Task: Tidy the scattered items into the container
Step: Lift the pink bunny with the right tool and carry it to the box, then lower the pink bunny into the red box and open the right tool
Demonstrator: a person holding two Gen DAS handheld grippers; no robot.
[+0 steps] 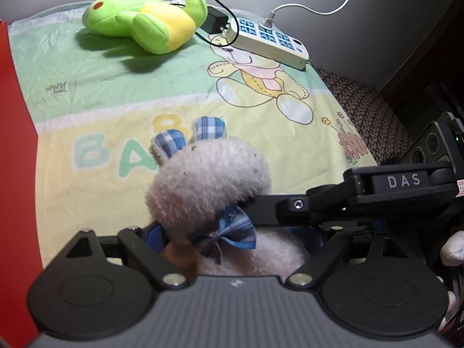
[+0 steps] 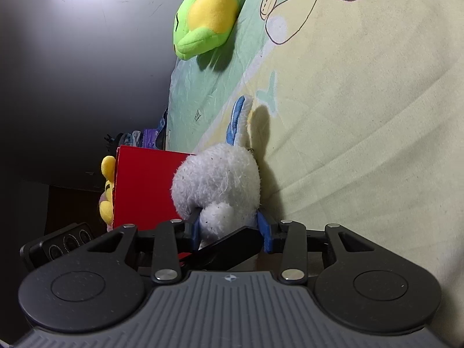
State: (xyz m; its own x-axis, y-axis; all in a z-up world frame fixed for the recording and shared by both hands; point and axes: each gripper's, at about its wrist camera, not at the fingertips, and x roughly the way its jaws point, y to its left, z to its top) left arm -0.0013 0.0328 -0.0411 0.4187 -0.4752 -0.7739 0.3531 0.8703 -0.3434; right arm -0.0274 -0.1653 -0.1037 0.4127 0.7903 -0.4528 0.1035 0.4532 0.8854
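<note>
In the left wrist view, a white plush rabbit (image 1: 207, 182) with blue checked ears and a blue bow is seen at the lower centre, lodged between the fingers of the left gripper (image 1: 232, 239), which are closed on its body. The other gripper's black finger is pressed against the toy from the right. A green plush frog (image 1: 142, 17) lies at the upper left on the printed bed sheet (image 1: 116, 81), beside a power strip (image 1: 269, 39) at the upper centre. A red container (image 1: 14, 174) fills the left edge.

In the right wrist view, the rabbit is held at the centre between the blue-padded fingers of the right gripper (image 2: 232, 230), clamped on it. The red container is seen just left of the toy, the frog at the top.
</note>
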